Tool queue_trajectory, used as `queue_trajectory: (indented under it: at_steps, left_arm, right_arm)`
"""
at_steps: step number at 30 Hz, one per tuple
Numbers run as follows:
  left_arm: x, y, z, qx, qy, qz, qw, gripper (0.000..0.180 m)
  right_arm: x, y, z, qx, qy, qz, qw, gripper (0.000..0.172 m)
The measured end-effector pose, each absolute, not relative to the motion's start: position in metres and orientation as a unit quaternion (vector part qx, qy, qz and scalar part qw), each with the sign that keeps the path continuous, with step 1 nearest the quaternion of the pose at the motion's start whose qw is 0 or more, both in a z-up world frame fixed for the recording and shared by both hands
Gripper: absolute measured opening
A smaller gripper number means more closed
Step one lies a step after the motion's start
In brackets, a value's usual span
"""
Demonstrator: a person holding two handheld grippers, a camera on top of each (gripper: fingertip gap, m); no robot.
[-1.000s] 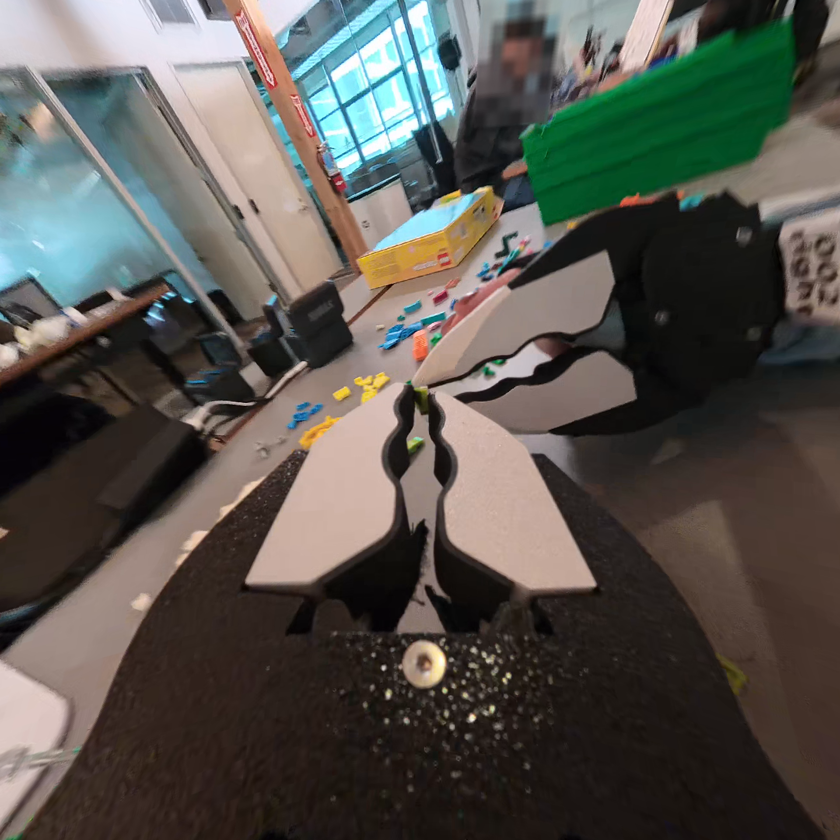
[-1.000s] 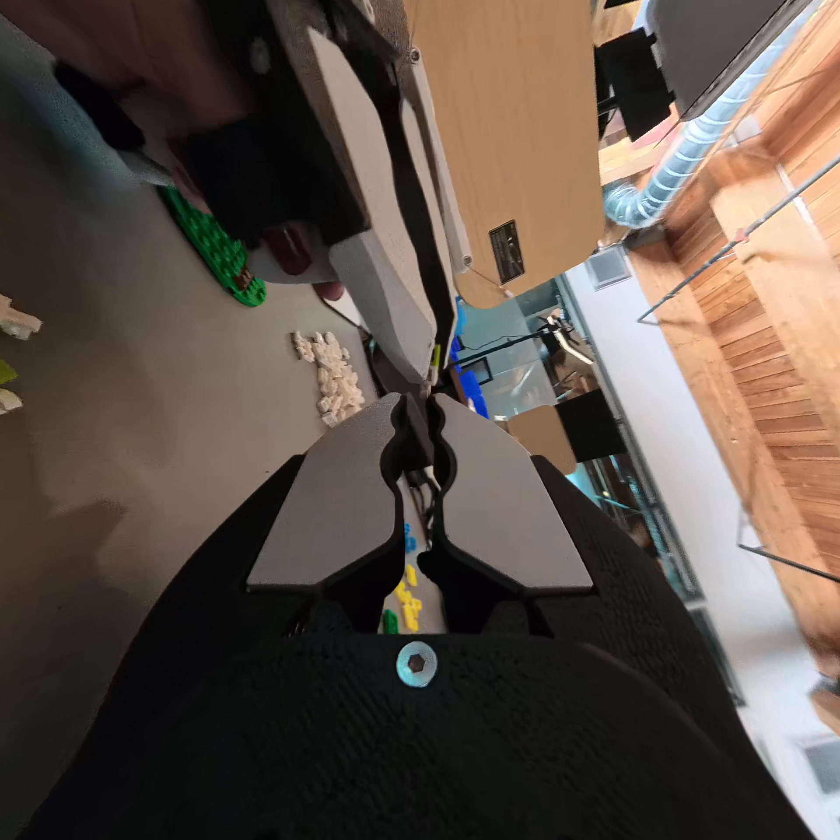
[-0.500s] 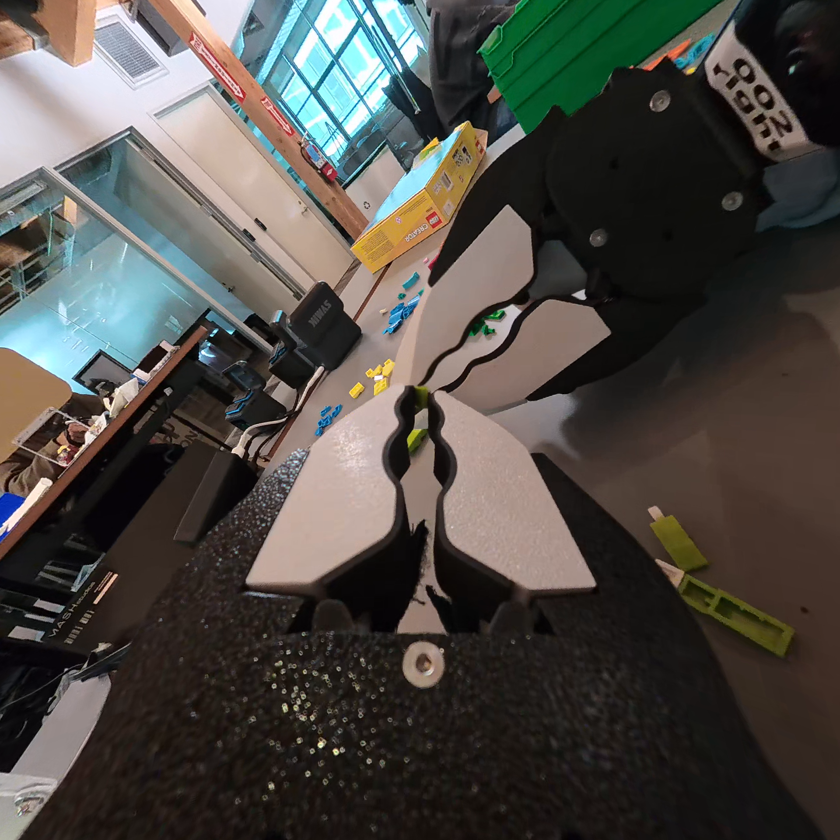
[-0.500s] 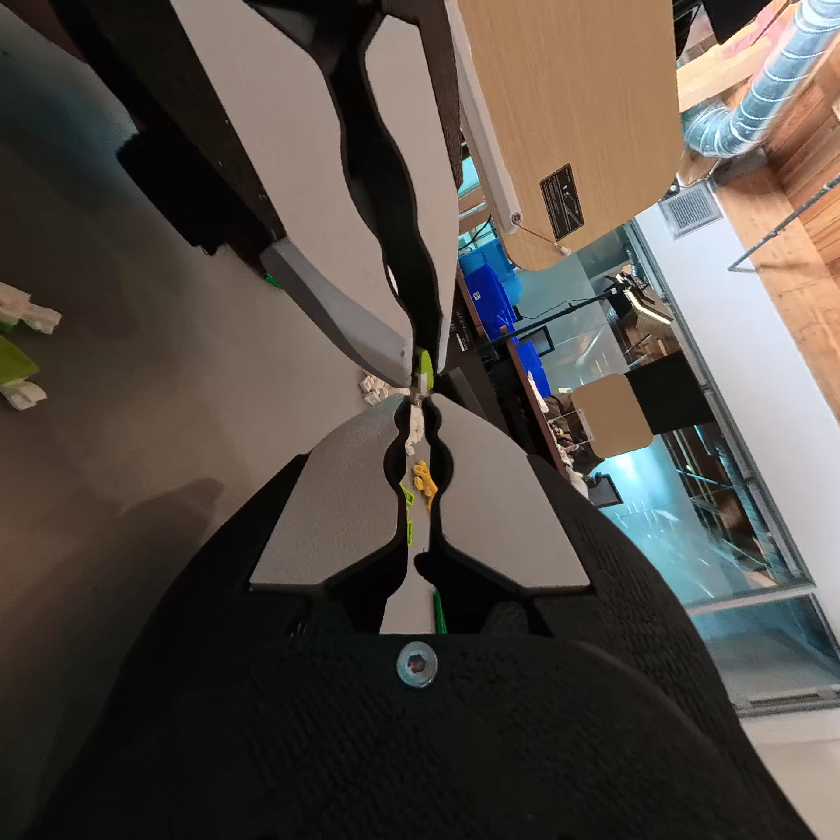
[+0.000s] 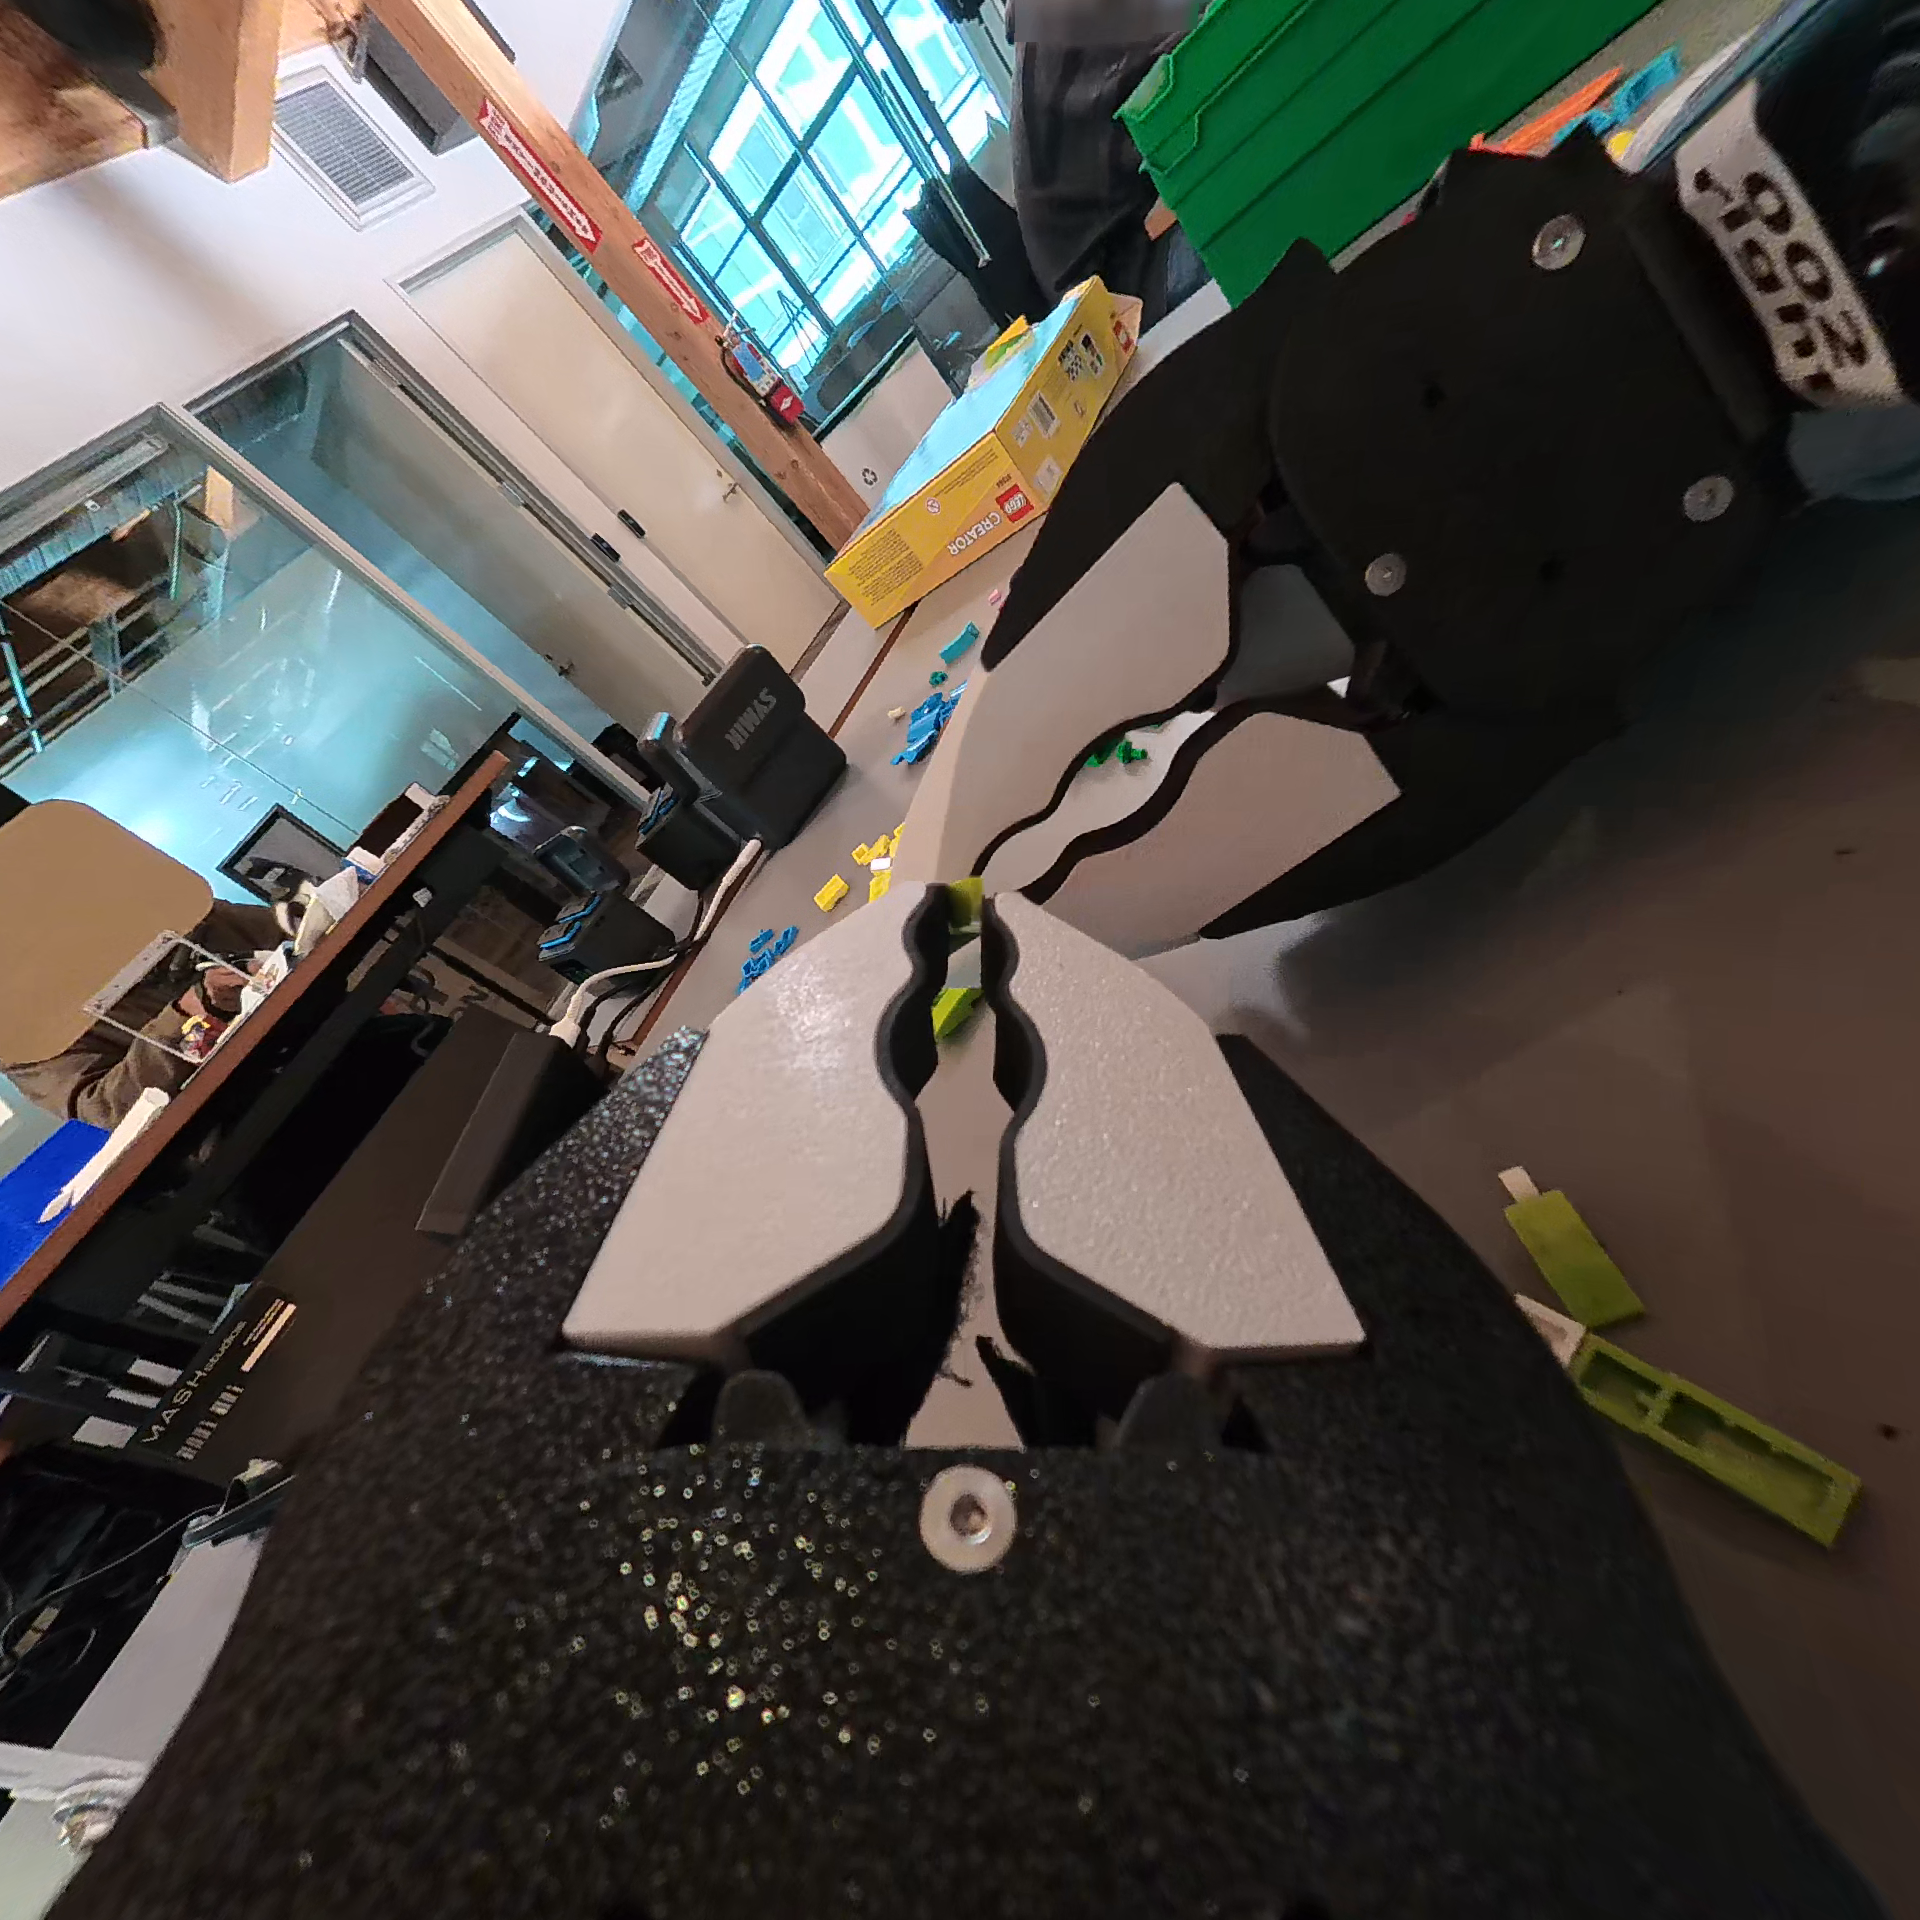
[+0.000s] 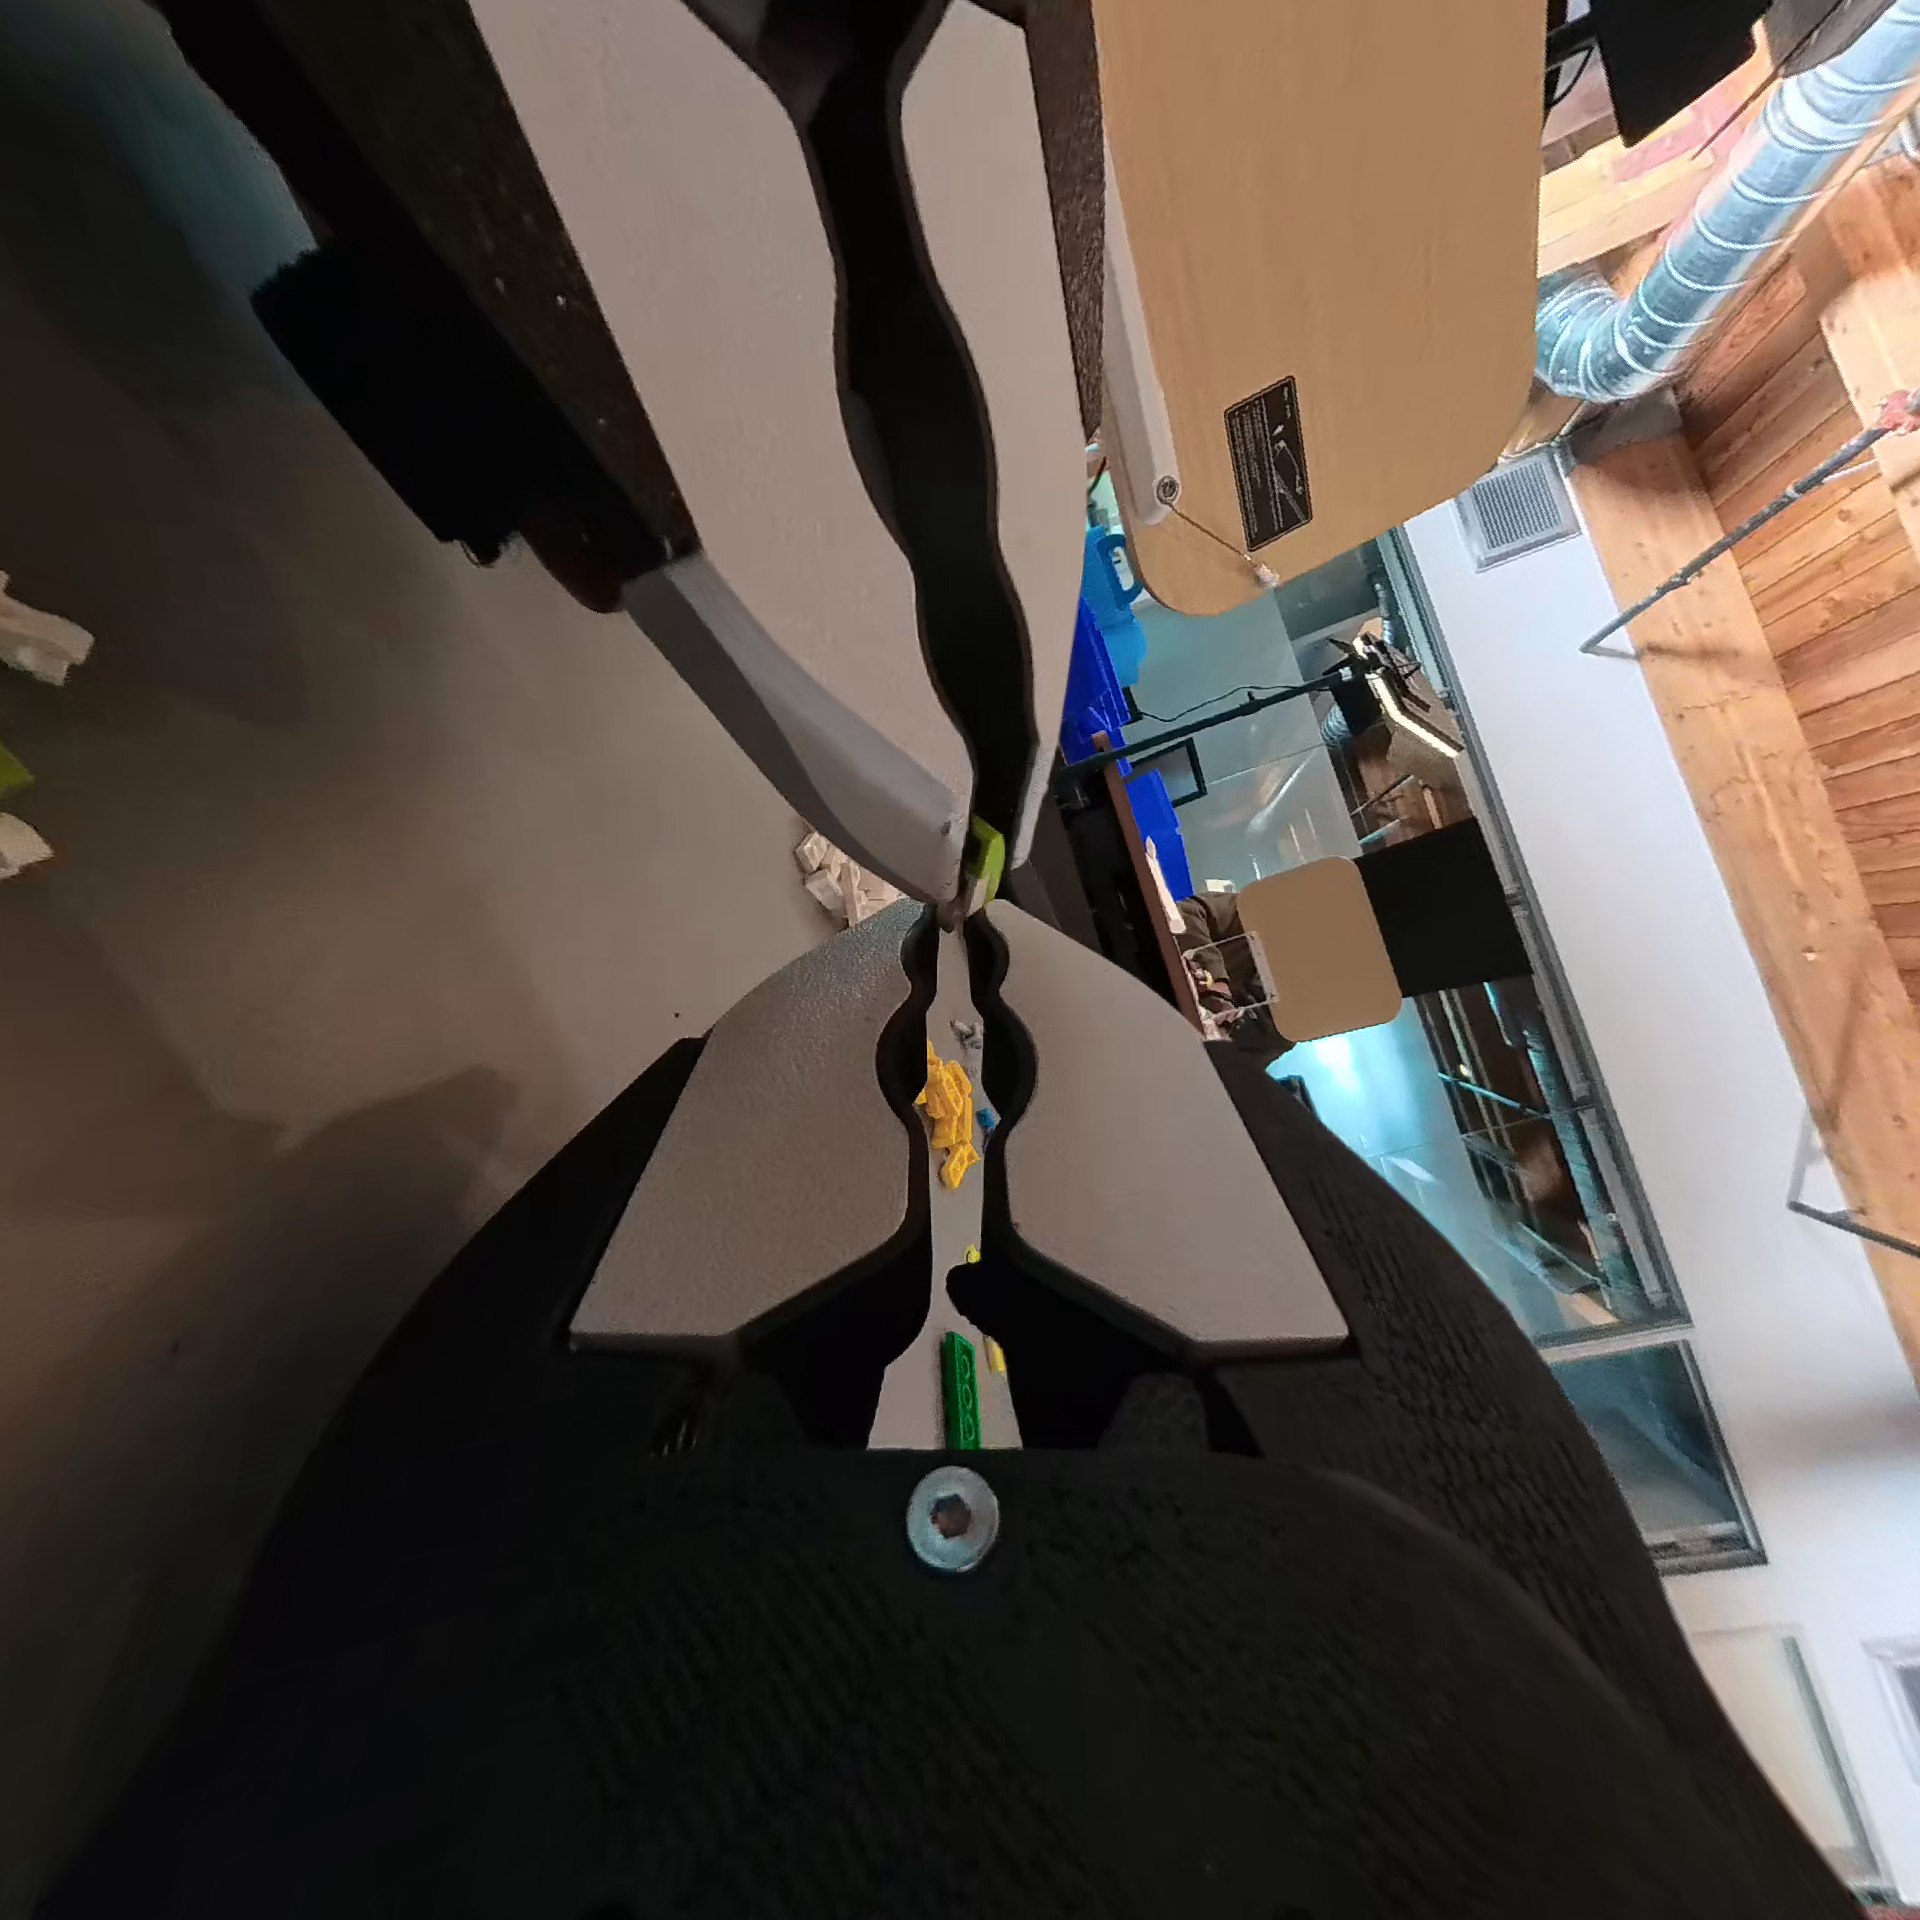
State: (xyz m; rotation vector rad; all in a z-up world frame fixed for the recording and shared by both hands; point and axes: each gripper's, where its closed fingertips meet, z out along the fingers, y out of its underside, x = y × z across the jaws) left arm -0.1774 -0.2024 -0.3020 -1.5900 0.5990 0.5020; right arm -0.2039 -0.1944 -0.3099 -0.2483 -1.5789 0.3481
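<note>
Left wrist view: blue bricks point(image 5: 767, 954) and yellow bricks point(image 5: 831, 891) lie scattered far left on the grey table point(image 5: 1558, 1039). Left gripper point(image 5: 961, 914) has a narrow gap, tips pinching a lime-green brick point(image 5: 964, 902). Right gripper point(image 5: 992, 868) meets it tip to tip from far right, nearly closed. Two lime-green pieces point(image 5: 1569, 1270) lie near right.
Right wrist view: right gripper point(image 6: 954, 914) fingers narrow, clamped on a small pale piece at the lime-green brick point(image 6: 985, 854); whether joined, can't tell.
</note>
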Motion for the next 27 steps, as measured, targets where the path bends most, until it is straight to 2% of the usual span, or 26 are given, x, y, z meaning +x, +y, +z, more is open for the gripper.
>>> queue_trajectory:
  at_steps: [14,19,23,27]
  left_arm:
    - [-0.179,-0.205,-0.292,-0.689,0.225,0.185,0.663,0.006]
    - [-0.176,-0.206,-0.293,-0.696,0.235,0.164,0.658,0.005]
    - [-0.169,-0.206,-0.296,-0.696,0.253,0.156,0.654,0.004]
    - [-0.166,-0.205,-0.3,-0.699,0.267,0.163,0.643,0.005]
  right_arm:
    - [-0.203,-0.193,-0.296,-0.108,-0.679,0.148,0.711,0.002]
    - [-0.202,-0.196,-0.3,-0.125,-0.688,0.184,0.691,0.004]
    - [-0.204,-0.194,-0.305,-0.146,-0.7,0.2,0.67,0.013]
    - [-0.202,-0.199,-0.303,-0.132,-0.7,0.209,0.67,0.011]
